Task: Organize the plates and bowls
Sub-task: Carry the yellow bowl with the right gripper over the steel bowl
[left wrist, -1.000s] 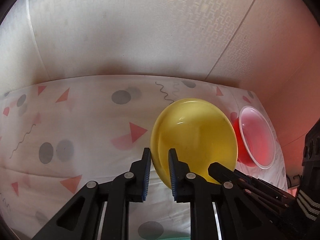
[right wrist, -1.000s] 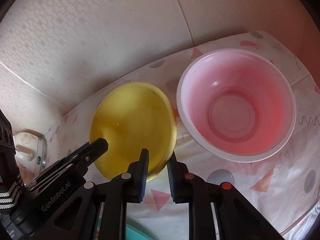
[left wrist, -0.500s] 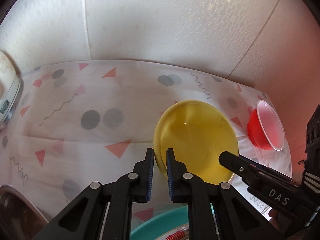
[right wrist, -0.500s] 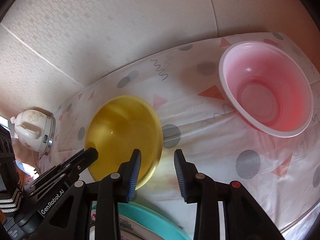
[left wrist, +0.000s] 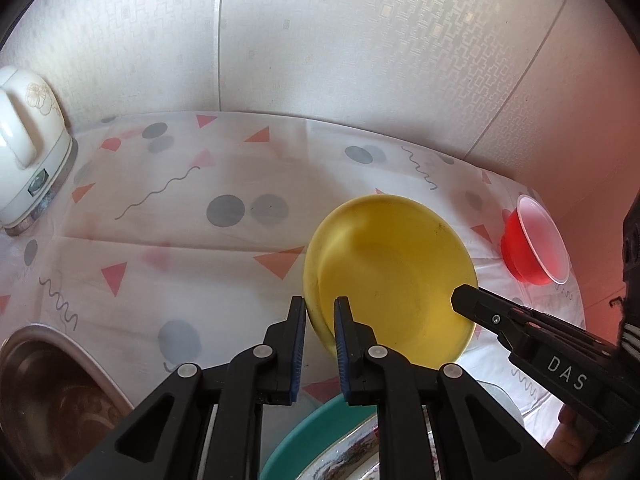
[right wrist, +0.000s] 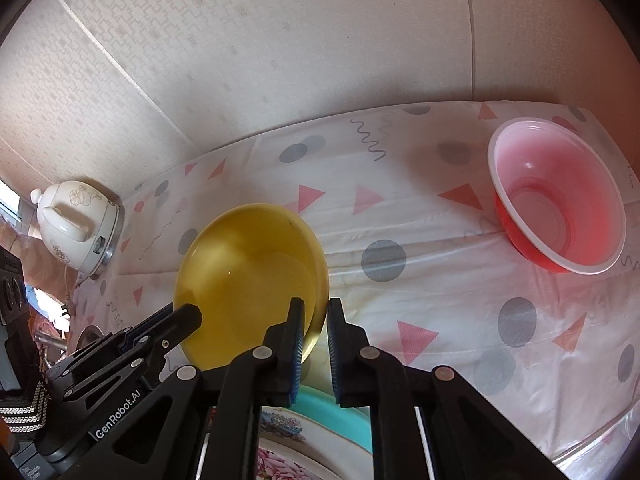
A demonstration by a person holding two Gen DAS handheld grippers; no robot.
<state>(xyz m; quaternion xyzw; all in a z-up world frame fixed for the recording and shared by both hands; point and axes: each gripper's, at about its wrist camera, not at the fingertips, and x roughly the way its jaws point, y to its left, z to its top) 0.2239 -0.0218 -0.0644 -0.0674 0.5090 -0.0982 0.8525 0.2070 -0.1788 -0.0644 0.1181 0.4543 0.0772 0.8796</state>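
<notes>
White and printed with flowers, a lidded appliance (left wrist: 28, 140) stands at the far left edge of the surface (left wrist: 200, 248), close to the patterned wall panel (left wrist: 320, 40). The surface is covered by a pale cloth with grey dots, pink triangles and squiggles. Nearer, at the left edge, the rim of a metal basin (left wrist: 40, 376) shows with a brownish inside.

The left claw (left wrist: 320, 336) is clenched on the left rim of the yellow bowl (left wrist: 392, 276), which passes between its blue pads. The yellow bowl sits about mid-surface toward the near edge, tilted, its hollow facing the cameras. In the right wrist view a faint shadow lies on the cloth under its lower rim.

The right claw (right wrist: 316, 336) grasps the opposite rim. Its jaws have just been closing and now pinch the yellow edge between the pads. Each claw also shows from the side in the other's view, its tip at the bowl's rim.

Below both claws, at the near edge, lies a teal dish (right wrist: 344, 412) with a flowered plate (right wrist: 296, 452) on it.

At the far right corner stands the red bowl (right wrist: 560, 200), upright with a whitish rim, well apart from the yellow bowl.
</notes>
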